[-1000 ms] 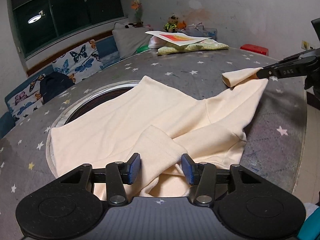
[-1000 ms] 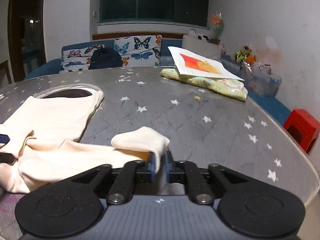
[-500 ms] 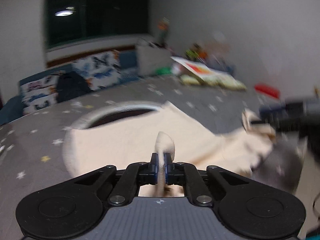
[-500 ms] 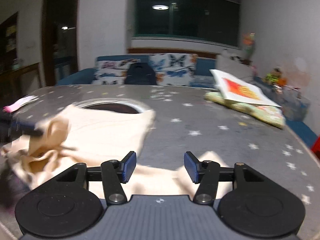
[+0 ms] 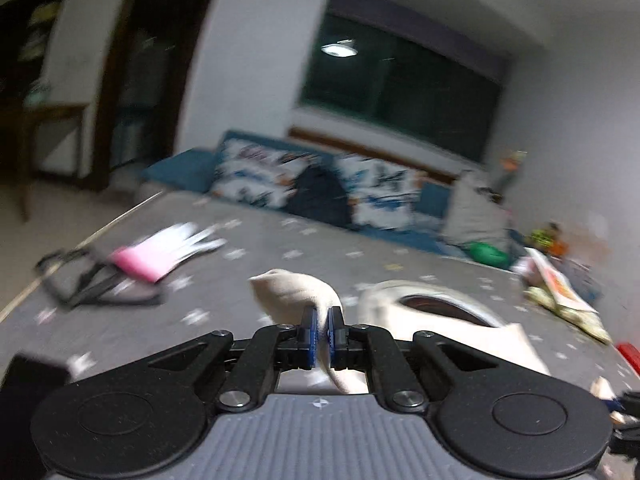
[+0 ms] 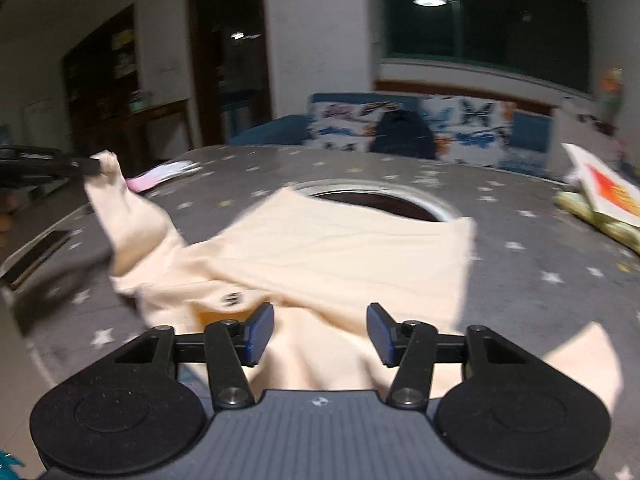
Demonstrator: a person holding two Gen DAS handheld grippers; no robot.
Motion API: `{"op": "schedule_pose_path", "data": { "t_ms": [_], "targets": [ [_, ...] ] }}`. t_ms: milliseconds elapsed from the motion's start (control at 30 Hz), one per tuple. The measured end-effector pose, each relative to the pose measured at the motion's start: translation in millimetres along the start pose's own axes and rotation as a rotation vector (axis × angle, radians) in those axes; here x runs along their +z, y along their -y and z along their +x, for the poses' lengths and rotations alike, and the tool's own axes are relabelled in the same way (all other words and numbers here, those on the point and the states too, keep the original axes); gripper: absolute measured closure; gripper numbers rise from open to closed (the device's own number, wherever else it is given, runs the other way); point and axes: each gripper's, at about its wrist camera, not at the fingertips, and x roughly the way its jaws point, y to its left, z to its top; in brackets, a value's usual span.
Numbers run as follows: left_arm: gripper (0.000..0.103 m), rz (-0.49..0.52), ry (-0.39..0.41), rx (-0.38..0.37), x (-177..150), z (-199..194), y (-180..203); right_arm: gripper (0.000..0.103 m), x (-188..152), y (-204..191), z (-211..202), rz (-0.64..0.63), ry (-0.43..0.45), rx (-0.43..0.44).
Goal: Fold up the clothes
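Sleeve (image 6: 120,216) now lifted, pinched in left gripper (image 5: 322,334); cream shirt (image 6: 340,256) rumpled (blurred); right gripper (image 6: 320,332) unclenched.

I see home living room: blue sofa (image 6: 528,130) with butterfly cushions (image 6: 468,120), star-print grey table cover (image 6: 540,264), dark night window (image 6: 484,20), soft toys (image 5: 548,236) by wall.

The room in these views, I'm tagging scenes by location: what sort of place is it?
Probably a home living room: a blue sofa with butterfly cushions, a round star-print table holding a cream garment, and a dark night window.
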Motion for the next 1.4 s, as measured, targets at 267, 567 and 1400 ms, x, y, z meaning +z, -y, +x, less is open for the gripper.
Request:
{"op": "schedule_pose_path", "data": {
  "t_ms": [267, 567, 1400],
  "targets": [
    [0.097, -0.056, -0.092, 0.175, -17.7, 19.6, -38.6, 0.073, -0.1, -20.6, 28.0, -0.074, -0.094, 0.060],
    [0.096, -0.033, -0.176, 0.274, -32.3, 35.0, -52.1, 0.100, -7.9, -19.6, 22.9, -0.110, -0.144, 0.090],
    [0.058, 0.531, -0.242, -0.335, -98.2, -26.7, 146.1, 0.081, -37.0, -37.2, -17.7, -0.194, -0.141, 0.173]
  ]
}}
